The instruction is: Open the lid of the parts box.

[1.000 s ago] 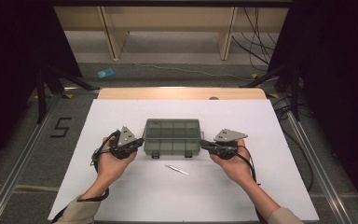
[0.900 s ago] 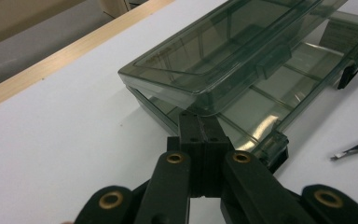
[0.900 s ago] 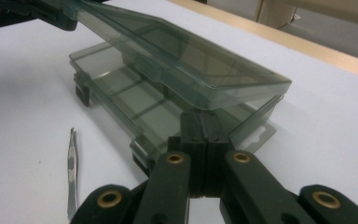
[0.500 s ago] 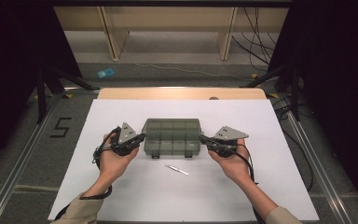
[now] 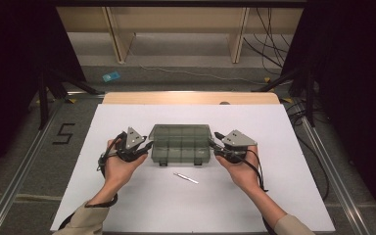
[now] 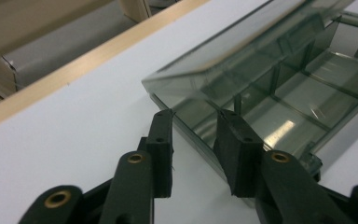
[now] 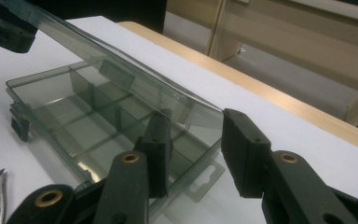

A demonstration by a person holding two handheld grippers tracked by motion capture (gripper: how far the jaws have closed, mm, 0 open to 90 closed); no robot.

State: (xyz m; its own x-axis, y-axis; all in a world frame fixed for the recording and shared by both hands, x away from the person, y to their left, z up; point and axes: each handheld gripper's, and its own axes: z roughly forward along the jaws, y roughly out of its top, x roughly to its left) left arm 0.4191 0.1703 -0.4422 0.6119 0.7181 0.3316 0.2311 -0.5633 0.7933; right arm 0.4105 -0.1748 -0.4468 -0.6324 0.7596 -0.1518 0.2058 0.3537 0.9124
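Two grippers flank a smoky transparent compartment box that sits near the middle of the white bench, one at each short end. The left gripper is held in the person's left hand at the box's left end; the right gripper is held in the right hand at its right end.

In the left gripper view, the left gripper has its fingers partly apart, having just been opening. The corner of the box lies between them: one finger stands outside on the bench, just beside the box's wall, the other over the tray's edge. The pads do not appear to press on the plastic. The lid stands slightly raised above the tray here.

In the right gripper view, the right gripper also has its fingers partly apart, having just been opening. The end wall of the box and the edge of its lifted lid lie in the gap, without a clear pinch. The tray's dividers and empty compartments show through the plastic.

A small metal pair of tweezers lies on the bench just in front of the box, between the two hands, and touches neither.
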